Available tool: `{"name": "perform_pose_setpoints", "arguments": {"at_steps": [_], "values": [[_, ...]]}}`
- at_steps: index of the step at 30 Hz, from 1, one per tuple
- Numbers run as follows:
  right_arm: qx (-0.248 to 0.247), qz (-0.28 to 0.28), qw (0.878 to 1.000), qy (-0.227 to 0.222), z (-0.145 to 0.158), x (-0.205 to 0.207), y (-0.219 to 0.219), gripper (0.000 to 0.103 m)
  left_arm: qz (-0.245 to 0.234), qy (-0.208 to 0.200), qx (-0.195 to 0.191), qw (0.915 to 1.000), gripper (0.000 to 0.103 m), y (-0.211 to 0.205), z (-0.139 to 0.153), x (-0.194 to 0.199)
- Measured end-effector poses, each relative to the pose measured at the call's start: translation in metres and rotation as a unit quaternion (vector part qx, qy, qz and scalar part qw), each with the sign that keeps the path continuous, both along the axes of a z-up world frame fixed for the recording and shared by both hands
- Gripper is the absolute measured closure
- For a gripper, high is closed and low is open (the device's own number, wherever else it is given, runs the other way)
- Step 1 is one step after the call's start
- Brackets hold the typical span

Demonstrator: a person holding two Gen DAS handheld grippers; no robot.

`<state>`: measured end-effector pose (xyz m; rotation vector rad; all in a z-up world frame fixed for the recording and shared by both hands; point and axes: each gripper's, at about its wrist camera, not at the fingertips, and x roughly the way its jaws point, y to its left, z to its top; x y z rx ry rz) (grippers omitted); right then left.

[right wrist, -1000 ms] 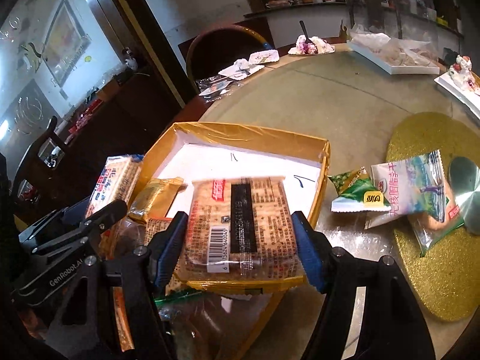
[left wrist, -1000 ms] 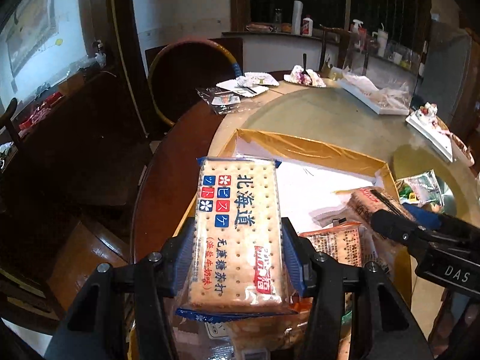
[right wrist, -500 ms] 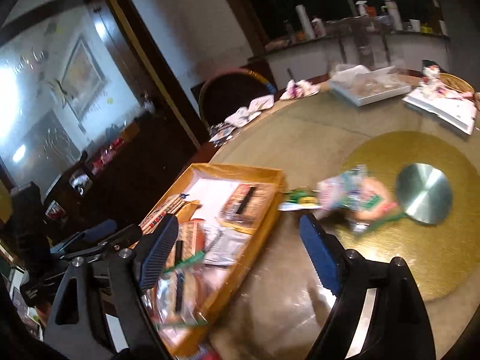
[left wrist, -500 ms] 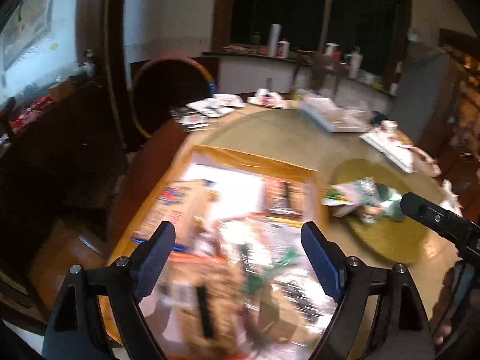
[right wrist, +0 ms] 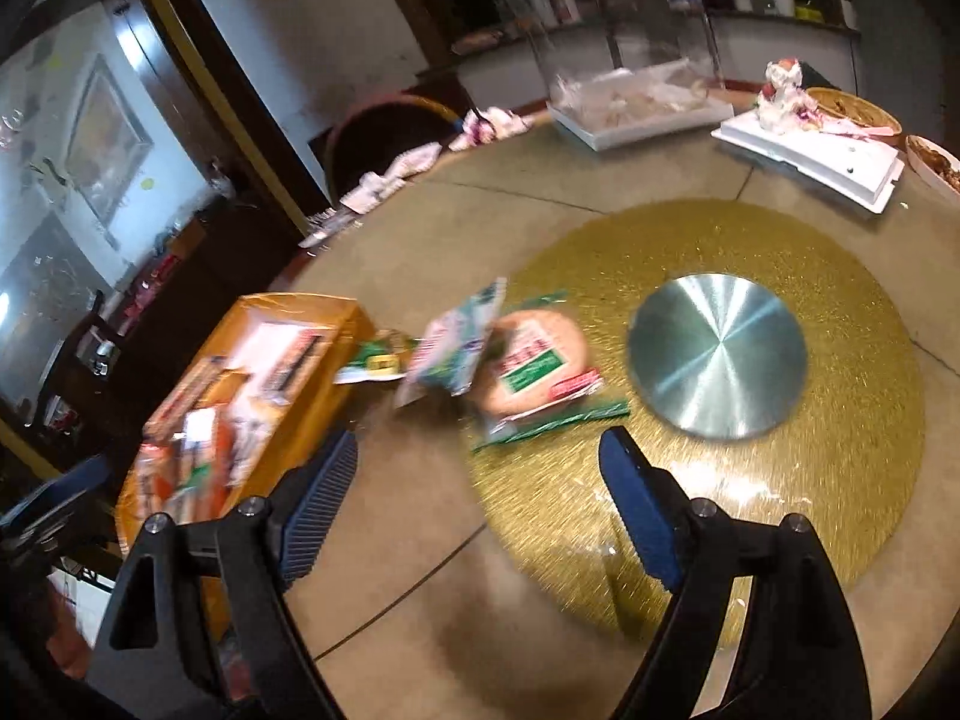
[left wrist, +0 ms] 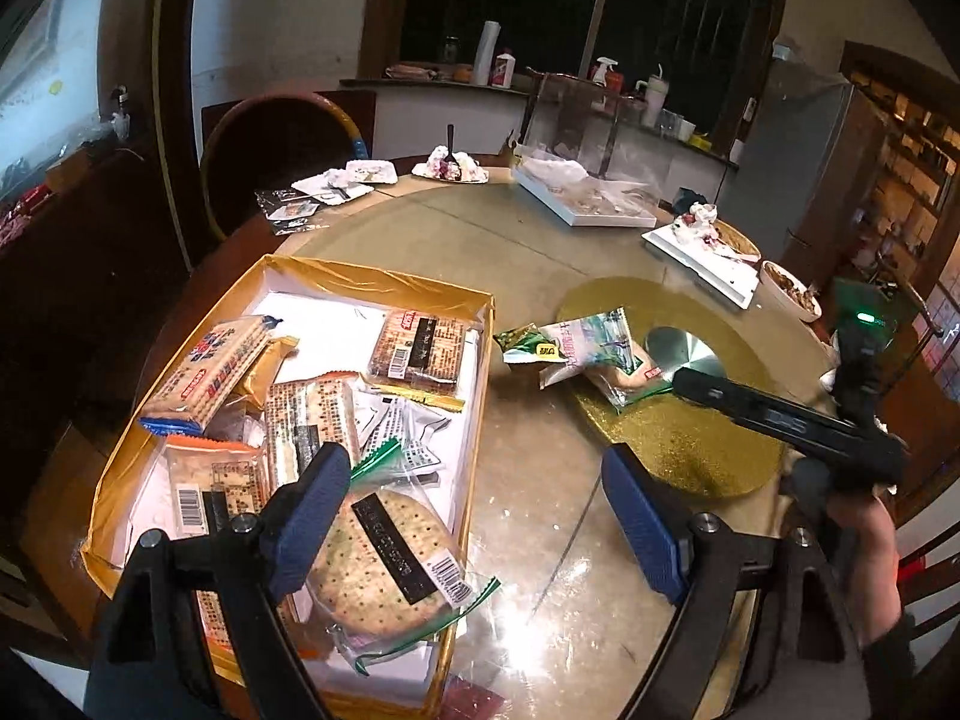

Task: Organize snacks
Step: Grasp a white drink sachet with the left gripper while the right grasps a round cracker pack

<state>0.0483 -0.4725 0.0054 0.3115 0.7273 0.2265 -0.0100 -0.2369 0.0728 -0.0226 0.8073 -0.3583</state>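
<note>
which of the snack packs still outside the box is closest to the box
The small green packet, lying on the table just right of the yellow box. The pale blue-green bag and round cracker pack lie farther right.

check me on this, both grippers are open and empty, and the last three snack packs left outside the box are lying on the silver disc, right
Not quite. The snack packs lie beside the silver disc, on the edge of the gold mat, as the right wrist view shows. The left gripper and right gripper are indeed open and empty.
</note>
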Motion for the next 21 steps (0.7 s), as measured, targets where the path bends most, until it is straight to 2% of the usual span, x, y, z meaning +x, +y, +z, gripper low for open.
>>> {"name": "perform_pose_setpoints", "arguments": {"at_steps": [5, 8, 10, 12, 13, 16, 21], "values": [[-0.086, 0.033, 0.995, 0.03, -0.024, 0.04, 0.01, 0.021, 0.003, 0.004, 0.01, 0.9999, 0.017, -0.003, -0.004, 0.007], [-0.132, 0.051, 0.99, 0.025, -0.026, 0.053, 0.023, 0.021, 0.004, 0.006, 0.013, 0.9999, 0.017, -0.007, -0.006, 0.014], [-0.163, 0.042, 0.985, 0.027, -0.028, 0.062, 0.029, 0.02, 0.004, 0.006, 0.017, 0.9998, 0.017, -0.011, -0.006, 0.018], [-0.155, 0.044, 0.986, 0.036, -0.033, 0.07, 0.029, 0.02, -0.001, 0.004, 0.019, 0.9998, 0.017, -0.018, -0.004, 0.02], [-0.158, 0.042, 0.986, 0.033, -0.034, 0.07, 0.029, 0.027, -0.004, 0.003, 0.02, 0.9998, 0.017, -0.021, -0.004, 0.021], [-0.152, 0.037, 0.987, 0.036, -0.035, 0.061, 0.022, 0.033, -0.02, 0.006, 0.03, 0.9993, 0.017, -0.041, -0.004, 0.031], [-0.149, 0.014, 0.987, 0.062, -0.04, 0.009, 0.001, 0.034, -0.079, 0.015, 0.075, 0.9939, 0.017, -0.098, -0.017, 0.051]]}}
